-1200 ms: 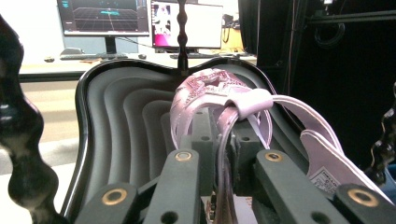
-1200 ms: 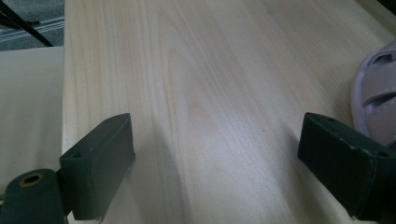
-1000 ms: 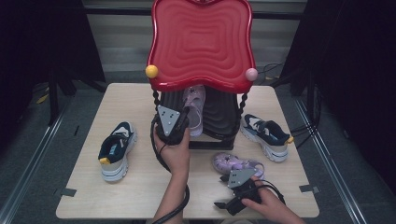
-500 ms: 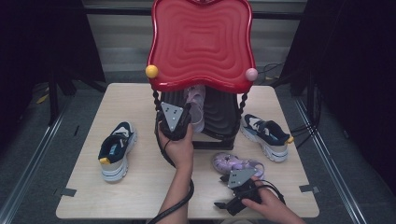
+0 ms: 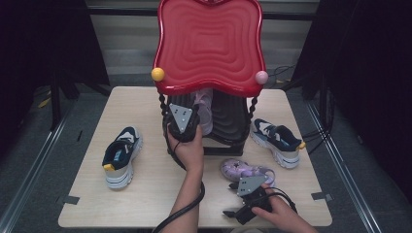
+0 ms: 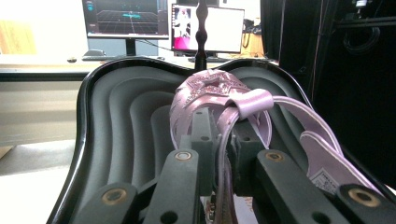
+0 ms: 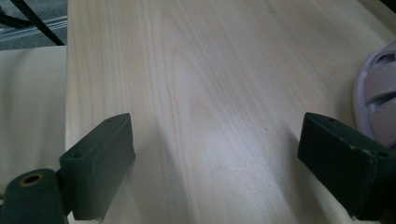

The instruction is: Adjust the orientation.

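Sandal held at the black shelf

The left gripper (image 6: 219,154) pinched the lilac sandal (image 6: 219,100) on the black shelf (image 6: 126,116); the right gripper (image 7: 215,163) hung wide apart, empty, over the bench (image 7: 210,70).

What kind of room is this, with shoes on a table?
Probably a lab or office set up for recording, not a home: computer monitors on a desk behind, a wooden table between dark curtains, and cables.

Overhead forward-down table (image 5: 145,194) view; two close jaw-level views.
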Action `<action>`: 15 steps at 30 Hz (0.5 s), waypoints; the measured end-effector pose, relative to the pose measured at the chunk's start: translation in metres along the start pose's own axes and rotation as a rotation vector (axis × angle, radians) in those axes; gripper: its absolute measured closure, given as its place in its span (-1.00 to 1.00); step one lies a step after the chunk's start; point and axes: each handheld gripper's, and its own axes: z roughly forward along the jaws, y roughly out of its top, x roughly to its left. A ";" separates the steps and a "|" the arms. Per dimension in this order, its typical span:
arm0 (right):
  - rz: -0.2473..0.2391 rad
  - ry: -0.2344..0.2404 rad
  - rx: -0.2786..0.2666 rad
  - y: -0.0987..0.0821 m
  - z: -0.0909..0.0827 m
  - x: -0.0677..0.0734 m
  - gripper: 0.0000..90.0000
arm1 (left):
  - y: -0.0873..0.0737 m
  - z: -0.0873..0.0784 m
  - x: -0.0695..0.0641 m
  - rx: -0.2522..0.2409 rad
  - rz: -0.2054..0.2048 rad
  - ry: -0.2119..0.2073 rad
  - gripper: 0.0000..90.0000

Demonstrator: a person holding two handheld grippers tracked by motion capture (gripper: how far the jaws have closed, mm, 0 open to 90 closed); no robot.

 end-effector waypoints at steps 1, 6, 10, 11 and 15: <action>0.000 0.000 0.000 0.000 0.000 0.000 -0.78 | -0.001 0.002 -0.001 -0.006 -0.010 0.002 0.85; -0.004 -0.003 -0.003 0.000 0.000 0.000 -0.78 | -0.001 0.004 -0.001 -0.010 -0.015 0.011 0.84; -0.004 -0.003 -0.003 0.000 0.000 0.000 -0.78 | 0.000 0.009 -0.002 -0.002 -0.002 0.024 0.84; -0.005 -0.003 -0.003 0.000 0.000 0.000 -0.78 | 0.000 0.009 -0.002 -0.002 -0.002 0.024 0.84; -0.002 0.000 -0.001 0.000 0.000 0.000 -0.78 | -0.001 0.012 -0.001 0.001 0.002 0.049 0.84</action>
